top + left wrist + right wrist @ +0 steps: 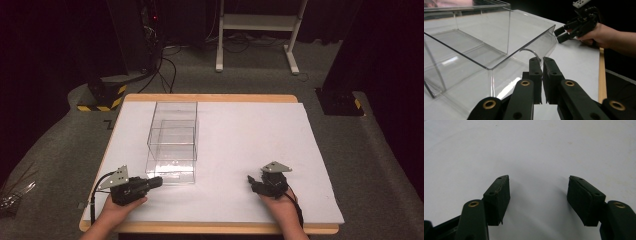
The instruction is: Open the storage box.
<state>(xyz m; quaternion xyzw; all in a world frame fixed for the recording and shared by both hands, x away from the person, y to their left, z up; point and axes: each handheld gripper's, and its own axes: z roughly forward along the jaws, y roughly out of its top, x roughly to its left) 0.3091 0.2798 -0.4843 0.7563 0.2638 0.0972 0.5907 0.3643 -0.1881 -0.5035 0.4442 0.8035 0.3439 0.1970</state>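
The left gripper (542, 60), lower centre, is clenched on the clear box's (486, 47) near wall; that thin edge is hard to see. The right gripper (539, 192) is released over the white table (536, 147).

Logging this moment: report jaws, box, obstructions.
Left gripper jaws shut at the clear box near corner, gripping nothing visible. Right gripper open over bare white table. Nothing in the way.

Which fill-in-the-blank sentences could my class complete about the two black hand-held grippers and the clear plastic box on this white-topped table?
1. The left gripper has its jaws ____.
2. The right gripper has its jaws ____.
3. The clear plastic box stands nearer the ____ gripper.
4. The white table top under the right gripper is ____.

Missing words: shut; open; left; bare
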